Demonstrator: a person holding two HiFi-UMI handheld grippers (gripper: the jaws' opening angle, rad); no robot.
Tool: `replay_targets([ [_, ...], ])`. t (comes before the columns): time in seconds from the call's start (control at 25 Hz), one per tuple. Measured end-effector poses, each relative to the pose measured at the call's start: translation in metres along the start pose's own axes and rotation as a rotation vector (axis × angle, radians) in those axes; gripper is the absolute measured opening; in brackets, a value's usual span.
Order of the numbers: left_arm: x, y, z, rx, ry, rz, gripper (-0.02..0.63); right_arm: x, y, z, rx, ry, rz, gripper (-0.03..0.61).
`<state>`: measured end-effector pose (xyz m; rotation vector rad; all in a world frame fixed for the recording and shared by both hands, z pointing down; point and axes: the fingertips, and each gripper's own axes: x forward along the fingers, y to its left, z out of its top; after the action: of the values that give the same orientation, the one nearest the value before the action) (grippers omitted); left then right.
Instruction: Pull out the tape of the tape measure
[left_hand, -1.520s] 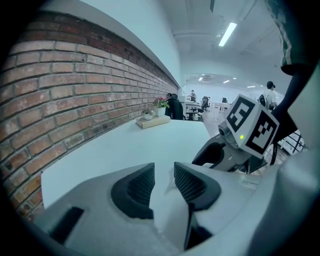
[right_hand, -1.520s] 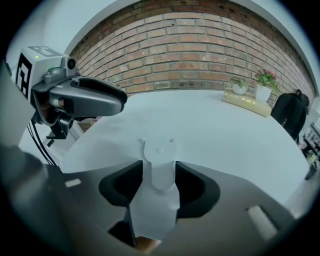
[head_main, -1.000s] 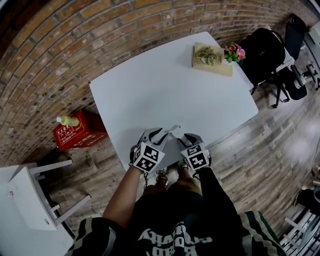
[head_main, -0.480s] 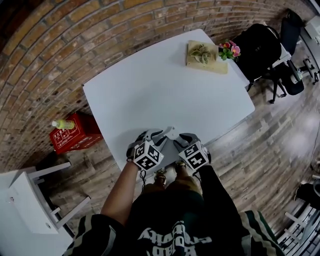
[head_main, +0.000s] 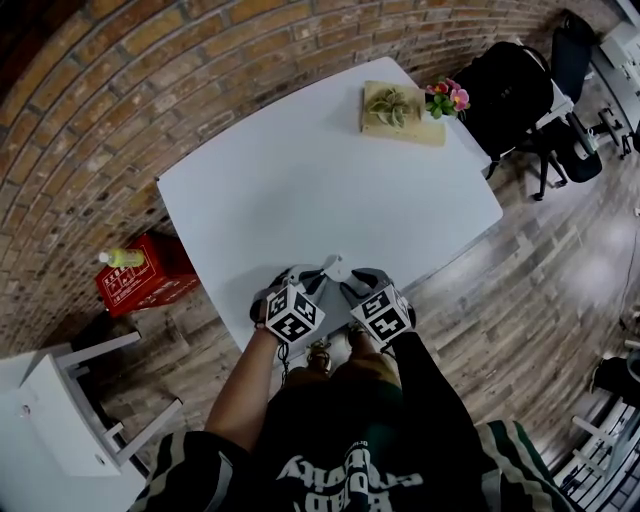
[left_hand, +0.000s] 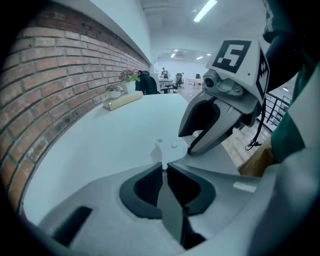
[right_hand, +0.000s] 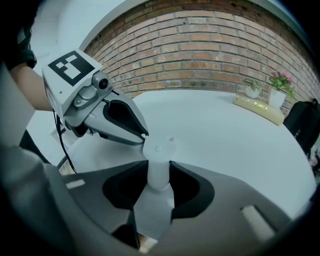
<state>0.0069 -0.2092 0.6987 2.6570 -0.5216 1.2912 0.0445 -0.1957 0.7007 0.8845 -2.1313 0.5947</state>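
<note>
White tape measure (right_hand: 159, 148) at the table's (head_main: 330, 180) near edge, clamped in your right hand-held gripper (right_hand: 159, 172). Your left hand-held gripper (left_hand: 163, 167) has just been closing, pinched on what looks like its thin tab (left_hand: 161, 150): light, springy, slippery, so pull straight.

One white rectangular table (head_main: 330, 190). On it: one white tape measure (head_main: 333, 268), one pale wooden tray (head_main: 424, 133), one small green potted plant (head_main: 388, 104) and one pot of pink flowers (head_main: 445, 97).

At the table's near edge there are two grey two-jaw grippers, the left gripper (head_main: 312, 277) and the right gripper (head_main: 350, 284). The left's jaws have just been closing on the tape measure's thin tab.

Left of the table: one red box (head_main: 140, 288), one yellow-green bottle (head_main: 122, 258) and one white stool (head_main: 60, 410).

Right of the table: at least two black office chairs (head_main: 572, 158).
</note>
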Motion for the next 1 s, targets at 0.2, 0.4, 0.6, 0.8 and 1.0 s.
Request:
replay_targets([
  [0.2,-0.001,0.002,0.0,-0.078,-0.014,0.001,0.037,0.001,0.0,-0.002,0.032,-0.002,-0.016,0.15],
  [0.4,-0.006,0.006,-0.007,-0.139,-0.015,0.002,0.037,0.0,-0.001,0.001,0.039,0.002,-0.03,0.15],
  [0.6,-0.013,0.011,-0.016,-0.219,-0.013,0.025,0.037,0.0,-0.001,-0.001,0.048,0.014,-0.04,0.149],
  [0.8,-0.018,0.014,-0.013,-0.29,-0.037,0.048,0.037,-0.007,0.0,0.003,0.158,0.009,0.003,0.149],
  [1.0,-0.028,0.027,-0.006,-0.388,-0.034,0.091,0.037,-0.018,-0.018,0.001,0.331,0.01,-0.001,0.147],
])
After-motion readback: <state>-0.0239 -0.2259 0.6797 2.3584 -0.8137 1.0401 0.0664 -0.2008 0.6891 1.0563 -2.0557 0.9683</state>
